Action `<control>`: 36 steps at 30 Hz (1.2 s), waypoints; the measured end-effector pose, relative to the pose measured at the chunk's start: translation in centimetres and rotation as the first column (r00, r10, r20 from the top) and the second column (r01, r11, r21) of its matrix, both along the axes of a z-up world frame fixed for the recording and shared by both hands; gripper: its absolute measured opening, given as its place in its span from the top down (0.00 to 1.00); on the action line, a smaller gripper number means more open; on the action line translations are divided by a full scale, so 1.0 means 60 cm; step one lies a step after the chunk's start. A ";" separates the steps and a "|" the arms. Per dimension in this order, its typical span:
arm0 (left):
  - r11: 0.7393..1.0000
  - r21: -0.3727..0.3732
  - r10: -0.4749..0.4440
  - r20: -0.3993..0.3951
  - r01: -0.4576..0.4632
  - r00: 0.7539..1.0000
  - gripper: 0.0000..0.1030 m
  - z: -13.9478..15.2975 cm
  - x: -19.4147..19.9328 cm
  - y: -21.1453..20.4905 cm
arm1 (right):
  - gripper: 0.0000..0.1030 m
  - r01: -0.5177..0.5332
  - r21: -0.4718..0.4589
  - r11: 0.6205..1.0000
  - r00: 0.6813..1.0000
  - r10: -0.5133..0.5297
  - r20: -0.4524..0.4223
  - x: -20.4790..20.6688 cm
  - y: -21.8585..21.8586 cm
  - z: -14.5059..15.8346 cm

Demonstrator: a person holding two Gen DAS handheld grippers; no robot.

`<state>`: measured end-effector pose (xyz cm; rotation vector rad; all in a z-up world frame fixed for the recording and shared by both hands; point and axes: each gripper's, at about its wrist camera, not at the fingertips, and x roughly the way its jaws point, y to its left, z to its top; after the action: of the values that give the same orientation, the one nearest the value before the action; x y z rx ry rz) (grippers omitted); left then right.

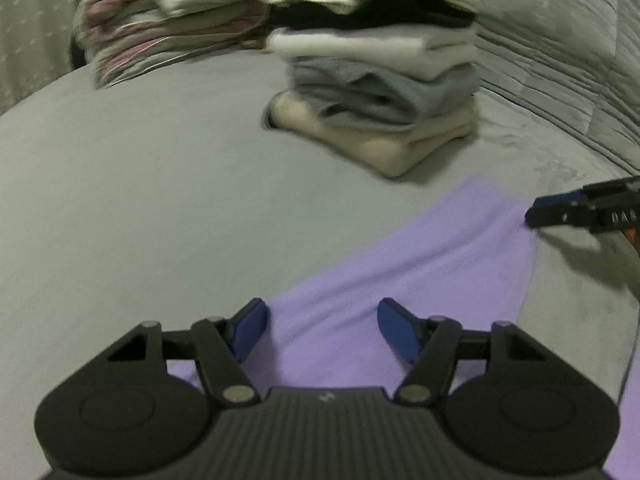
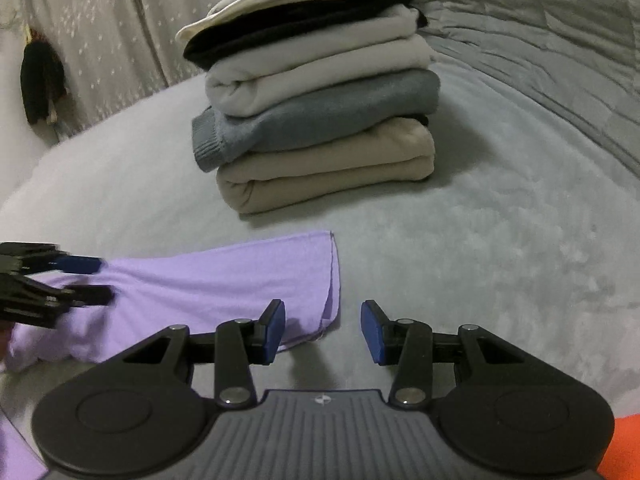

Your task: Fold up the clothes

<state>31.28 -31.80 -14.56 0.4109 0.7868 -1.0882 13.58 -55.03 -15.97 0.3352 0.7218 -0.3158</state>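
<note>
A folded lilac garment (image 1: 420,264) (image 2: 224,280) lies flat on the grey bed. My left gripper (image 1: 324,330) is open, its blue pads spread just above the garment's near end. In the right wrist view that left gripper (image 2: 90,280) reaches in from the left edge over the cloth, fingers apart. My right gripper (image 2: 324,330) is also open at the garment's folded right edge; the left pad (image 2: 274,332) is over the cloth corner and the other over bare bed. The left wrist view shows the right gripper (image 1: 538,210) at the cloth's far corner.
A tall stack of folded clothes (image 1: 380,80) (image 2: 320,120) stands on the bed just beyond the garment. A second, looser pile (image 1: 160,20) sits farther back left. A quilted grey cover (image 2: 540,60) lies to the right. A curtain (image 2: 100,20) hangs behind the bed.
</note>
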 end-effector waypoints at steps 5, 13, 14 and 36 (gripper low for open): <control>0.997 -0.019 -0.070 -0.027 0.070 0.997 0.50 -0.005 -0.019 -0.096 | 0.59 -0.001 -0.018 1.000 1.000 0.001 0.016 -0.002 0.006 -0.008; 0.995 -0.020 -0.094 0.035 0.094 0.995 0.75 -0.014 -0.045 -0.174 | 0.76 -0.018 -0.120 0.993 0.999 0.021 0.025 -0.004 0.033 -0.022; 0.994 -0.020 -0.103 0.044 0.104 0.994 0.82 -0.015 -0.051 -0.179 | 0.78 -0.022 -0.130 0.991 0.999 0.026 0.026 -0.003 0.036 -0.023; 0.992 -0.128 0.019 0.221 0.009 0.975 0.96 -0.037 -0.082 -0.220 | 0.96 0.023 -0.222 0.975 0.999 -0.011 0.054 0.011 0.009 -0.017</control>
<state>26.36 -45.01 -16.75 0.4133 0.5173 -1.0606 14.26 -54.50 -17.00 0.1364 0.6256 -0.3987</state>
